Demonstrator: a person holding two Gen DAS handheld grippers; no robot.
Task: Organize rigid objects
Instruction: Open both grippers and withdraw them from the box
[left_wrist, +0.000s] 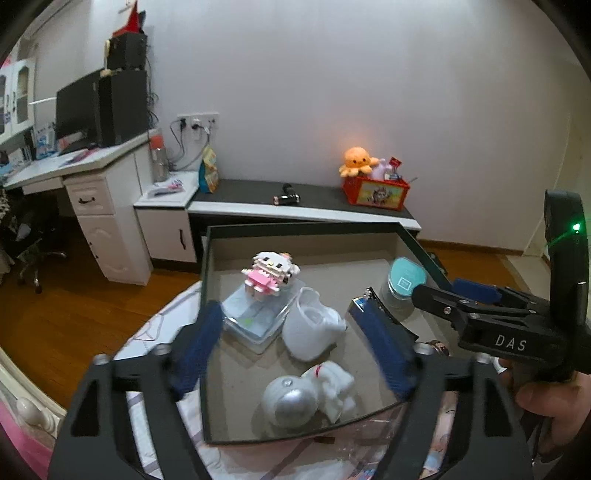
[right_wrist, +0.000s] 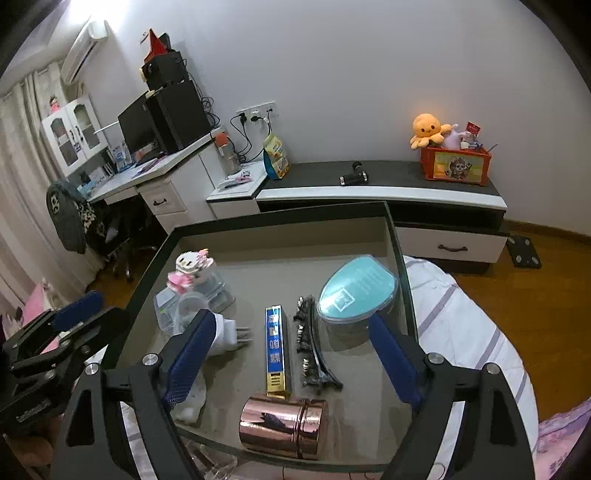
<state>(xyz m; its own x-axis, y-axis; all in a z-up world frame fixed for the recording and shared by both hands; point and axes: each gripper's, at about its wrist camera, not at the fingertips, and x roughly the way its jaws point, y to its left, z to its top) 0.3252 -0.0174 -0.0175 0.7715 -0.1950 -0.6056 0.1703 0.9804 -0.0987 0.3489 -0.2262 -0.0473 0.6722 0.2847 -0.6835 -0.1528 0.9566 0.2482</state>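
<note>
Right wrist view: right gripper (right_wrist: 291, 354) poised above shallow tray (right_wrist: 400, 266) on the bed, jaws wide and empty, straddling blue-and-gold bar (right_wrist: 276, 347), black hair clip (right_wrist: 310, 347) and rose-gold canister (right_wrist: 283, 426), laid side by side for sorting. Left gripper (left_wrist: 295, 350) likewise wide, empty, over white cup (left_wrist: 310, 328) and astronaut figure (left_wrist: 306, 395); block-built cat figure (left_wrist: 269, 273) parked atop clear box (left_wrist: 258, 317), presumably to save floor space.

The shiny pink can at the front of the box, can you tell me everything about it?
The rose-gold canister looks like polished metal, mirror-bright, with a seam ring near its right end where a lid seems to join. It lies on its side on the grey floor of the tray, close to the near rim. The gold end of the blue-and-gold bar sits right at its top edge, possibly touching. Neither gripper touches it.
</note>
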